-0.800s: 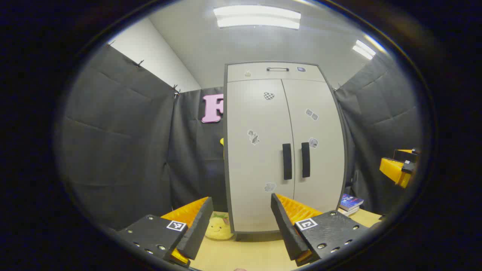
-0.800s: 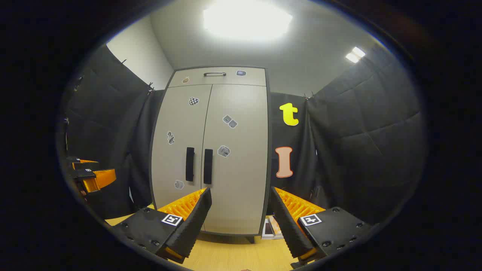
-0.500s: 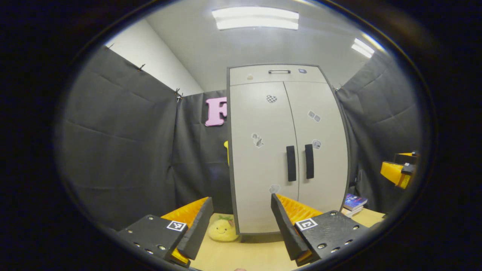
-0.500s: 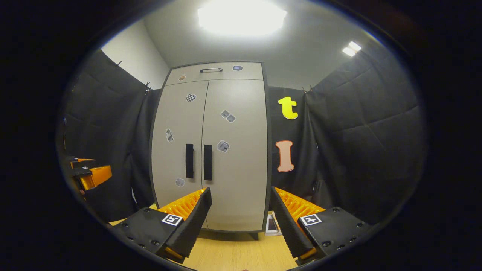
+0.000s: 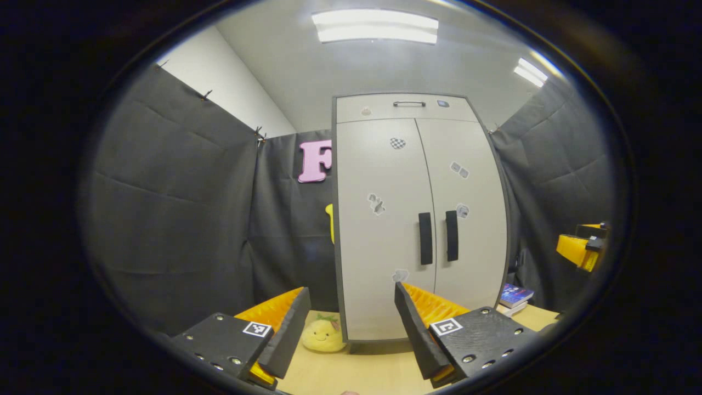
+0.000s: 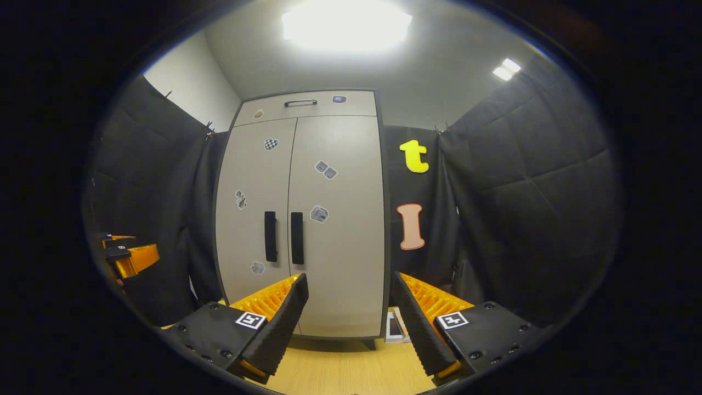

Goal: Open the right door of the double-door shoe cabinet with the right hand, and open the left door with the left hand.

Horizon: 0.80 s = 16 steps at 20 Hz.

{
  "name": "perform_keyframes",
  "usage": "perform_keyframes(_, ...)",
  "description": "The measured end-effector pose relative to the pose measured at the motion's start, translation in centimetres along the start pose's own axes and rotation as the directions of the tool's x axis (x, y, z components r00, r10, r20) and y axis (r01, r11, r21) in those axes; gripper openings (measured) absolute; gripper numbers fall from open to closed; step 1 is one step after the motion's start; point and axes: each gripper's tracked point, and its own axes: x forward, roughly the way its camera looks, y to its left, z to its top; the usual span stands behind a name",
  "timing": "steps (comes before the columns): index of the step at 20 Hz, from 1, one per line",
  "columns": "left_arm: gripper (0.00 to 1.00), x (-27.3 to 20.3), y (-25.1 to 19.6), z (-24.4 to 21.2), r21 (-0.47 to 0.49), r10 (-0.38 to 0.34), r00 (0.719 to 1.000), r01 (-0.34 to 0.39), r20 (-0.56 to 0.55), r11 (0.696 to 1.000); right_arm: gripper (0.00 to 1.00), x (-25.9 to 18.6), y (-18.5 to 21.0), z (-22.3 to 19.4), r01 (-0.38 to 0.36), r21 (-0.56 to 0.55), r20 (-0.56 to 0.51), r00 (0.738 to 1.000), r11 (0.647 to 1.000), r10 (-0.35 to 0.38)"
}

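Note:
The pale grey double-door shoe cabinet [image 5: 384, 181] [image 6: 340, 247] stands upright with both doors closed. Each door carries a black vertical handle: the left handle [image 5: 425, 238] [image 6: 270, 236] and the right handle [image 5: 452, 235] [image 6: 296, 237] sit side by side at mid height. My left gripper [image 5: 351, 312] is open, well short of the cabinet, with nothing between its fingers. In the right gripper view it shows again as an orange and black shape [image 6: 129, 258] at the left edge. My right gripper [image 6: 348, 310] is also open and empty, some way back from the doors, and appears at the right edge of the left gripper view [image 5: 581, 249].
A drawer with a metal pull [image 5: 408, 103] tops the cabinet. A yellow plush toy [image 5: 323, 336] lies on the wooden floor [image 5: 362, 373] by its left foot. Books [image 5: 514, 296] [image 6: 396, 326] lie at its right foot. Black cloth walls close in on both sides.
Both views have drifted slightly: the cabinet sits a little further right in the left gripper view and a little further left in the right gripper view. Both grippers stay open.

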Motion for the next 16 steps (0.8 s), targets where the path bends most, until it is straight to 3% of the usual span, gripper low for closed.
perform_keyframes(8,0.89,1.2,1.1,-0.8,0.011,0.008,1.0,-0.008,-0.02,1.0,0.97,1.7,1.0,-0.8,-0.019,0.018,-0.024,1.0,1.0,0.019)
perform_keyframes(16,0.89,-0.1,3.9,-2.9,0.035,0.061,0.996,-0.059,-0.061,0.998,0.96,7.8,6.0,0.4,-0.133,0.051,-0.023,0.991,0.99,0.134)
